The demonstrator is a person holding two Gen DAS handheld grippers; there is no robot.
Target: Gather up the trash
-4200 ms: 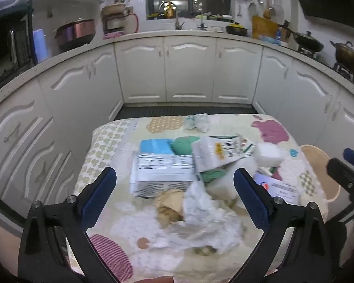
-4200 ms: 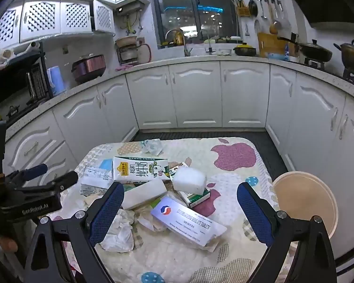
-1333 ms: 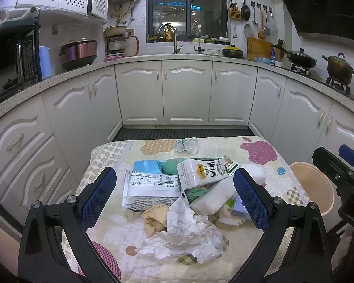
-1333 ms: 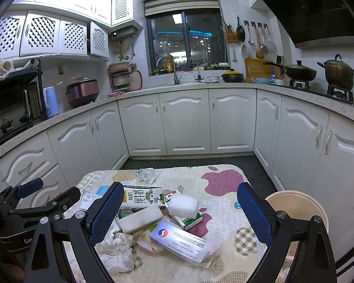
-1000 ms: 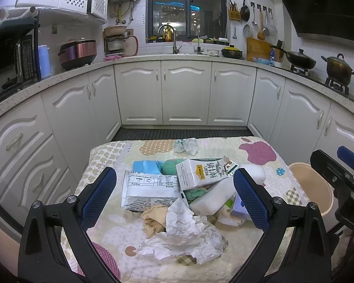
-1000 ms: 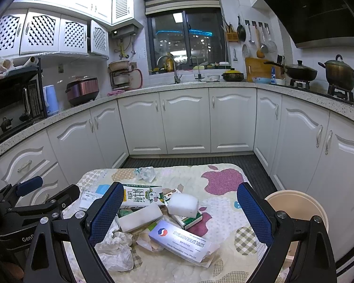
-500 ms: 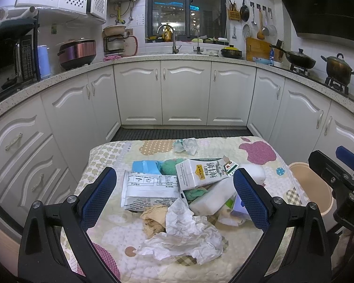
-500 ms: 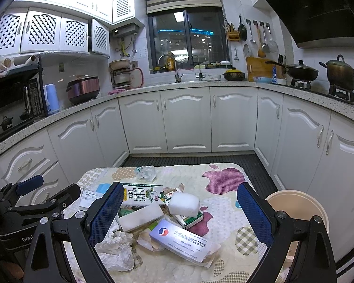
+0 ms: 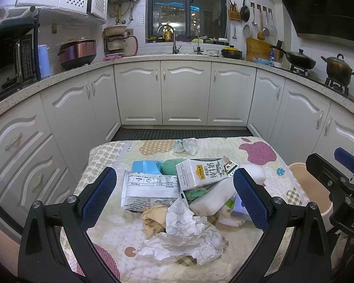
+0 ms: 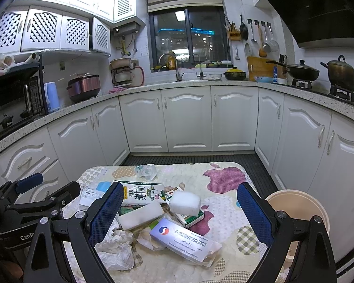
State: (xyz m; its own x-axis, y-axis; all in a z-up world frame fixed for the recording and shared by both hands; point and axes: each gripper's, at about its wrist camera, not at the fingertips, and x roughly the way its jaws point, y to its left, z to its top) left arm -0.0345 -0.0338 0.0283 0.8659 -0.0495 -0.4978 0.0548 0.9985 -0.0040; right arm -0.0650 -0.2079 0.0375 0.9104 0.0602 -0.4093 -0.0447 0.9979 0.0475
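A pile of trash lies on a small quilted table: a milk carton, a white printed packet, crumpled white paper, a brown paper wad and a white foam block. A tablet box lies nearest in the right wrist view. A beige bin stands right of the table. My left gripper is open and empty above the pile. My right gripper is open and empty, held above the table.
White kitchen cabinets curve around the table on three sides. A dark floor mat lies beyond the table. The right gripper's body shows at the right edge of the left wrist view, over the bin.
Both grippers have risen and drawn back from the pile since 4.2 s ago. In the last second they have barely moved. Nothing was picked up.
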